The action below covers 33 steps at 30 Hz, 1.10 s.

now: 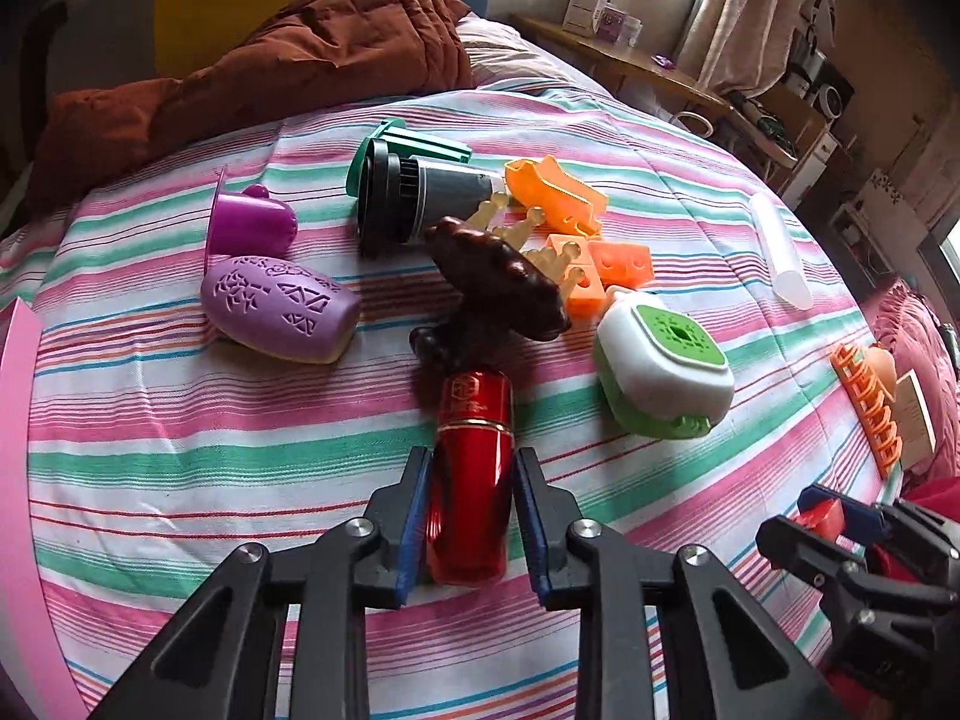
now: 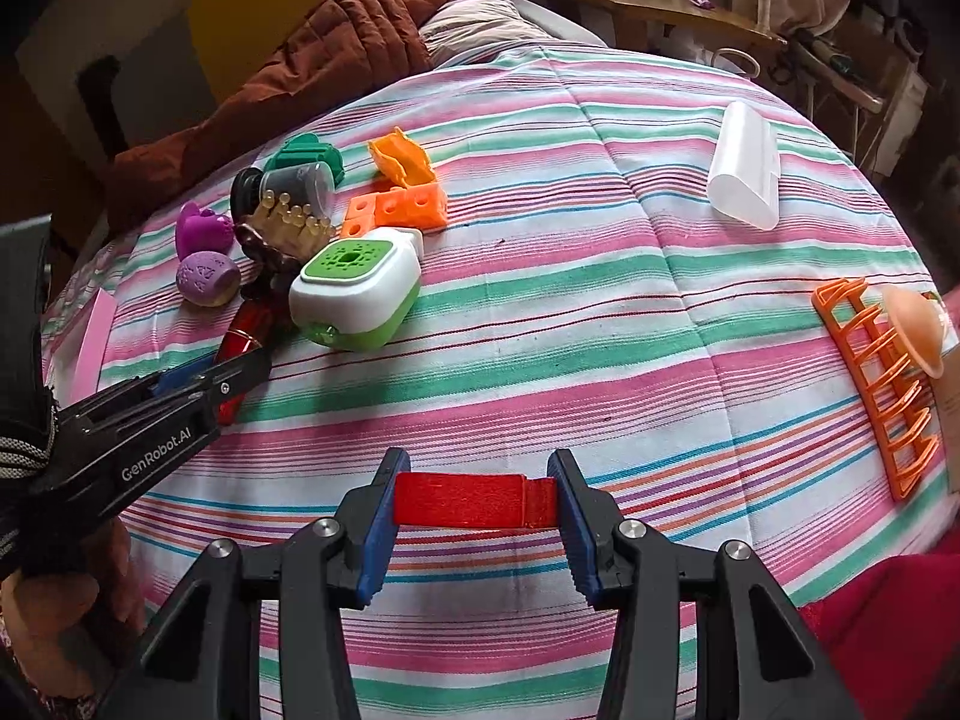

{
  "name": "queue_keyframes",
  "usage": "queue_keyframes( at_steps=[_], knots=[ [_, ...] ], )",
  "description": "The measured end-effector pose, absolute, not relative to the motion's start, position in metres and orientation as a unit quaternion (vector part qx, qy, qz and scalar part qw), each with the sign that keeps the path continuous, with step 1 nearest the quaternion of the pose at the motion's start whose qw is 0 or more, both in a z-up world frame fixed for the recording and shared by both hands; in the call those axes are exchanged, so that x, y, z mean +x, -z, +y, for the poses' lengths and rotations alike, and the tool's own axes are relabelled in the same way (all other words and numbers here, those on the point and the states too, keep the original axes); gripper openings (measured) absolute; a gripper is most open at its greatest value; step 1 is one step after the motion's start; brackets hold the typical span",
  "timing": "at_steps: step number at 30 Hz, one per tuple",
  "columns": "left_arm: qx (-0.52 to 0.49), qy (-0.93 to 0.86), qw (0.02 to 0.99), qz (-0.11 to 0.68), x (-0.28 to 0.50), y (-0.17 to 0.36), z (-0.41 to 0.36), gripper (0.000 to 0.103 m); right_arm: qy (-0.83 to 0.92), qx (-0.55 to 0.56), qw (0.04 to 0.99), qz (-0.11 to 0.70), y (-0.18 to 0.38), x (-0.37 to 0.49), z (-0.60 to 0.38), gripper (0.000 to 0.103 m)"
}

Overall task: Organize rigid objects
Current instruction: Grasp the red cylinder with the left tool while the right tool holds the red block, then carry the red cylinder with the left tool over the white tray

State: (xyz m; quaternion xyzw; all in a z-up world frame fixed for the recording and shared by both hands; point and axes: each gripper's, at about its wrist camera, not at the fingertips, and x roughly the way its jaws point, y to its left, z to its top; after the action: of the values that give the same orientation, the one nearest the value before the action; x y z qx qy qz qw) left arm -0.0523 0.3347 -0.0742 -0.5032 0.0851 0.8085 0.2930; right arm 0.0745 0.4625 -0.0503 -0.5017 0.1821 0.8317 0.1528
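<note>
My left gripper [image 1: 471, 468] is shut on a red metal bottle [image 1: 471, 480] lying on the striped bedspread [image 1: 180, 450]; the bottle also shows in the right wrist view [image 2: 243, 330]. My right gripper [image 2: 474, 474] is shut on a flat red plastic piece [image 2: 462, 501], held just above the bed. Ahead of the bottle lies a pile: a dark brown ornate piece [image 1: 498, 282], a white and green box [image 1: 660, 360], orange blocks [image 1: 606, 270], a black cylinder [image 1: 414, 198], two purple items [image 1: 282, 306].
A clear white tube [image 2: 744, 168] lies at the far right of the bed. An orange rack [image 2: 876, 378] with a peach cup [image 2: 915, 324] sits at the right edge. A brown quilt [image 1: 270, 60] lies at the back. A pink sheet [image 1: 18, 480] is at the left.
</note>
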Motion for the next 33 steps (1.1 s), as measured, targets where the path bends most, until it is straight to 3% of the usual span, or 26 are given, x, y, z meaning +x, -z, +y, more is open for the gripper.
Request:
queue_keyframes(
  at_steps=[9, 21, 33],
  knots=[
    [-0.498, -0.806, 0.306, 0.094, -0.048, 0.073, 0.321, 0.025, -0.849, -0.489, 0.142, 0.142, 0.045, 0.068, 0.442, 0.048],
    [-0.500, -0.809, 0.307, 0.035, -0.039, 0.065, 0.271, 0.024, -0.859, -0.492, 0.139, 0.020, 0.050, 0.056, 0.400, 0.048],
    [-0.470, -0.824, 0.314, 0.017, -0.028, 0.050, 0.228, 0.024, -0.863, -0.487, 0.133, 0.001, 0.050, 0.056, 0.390, 0.048]
  ],
)
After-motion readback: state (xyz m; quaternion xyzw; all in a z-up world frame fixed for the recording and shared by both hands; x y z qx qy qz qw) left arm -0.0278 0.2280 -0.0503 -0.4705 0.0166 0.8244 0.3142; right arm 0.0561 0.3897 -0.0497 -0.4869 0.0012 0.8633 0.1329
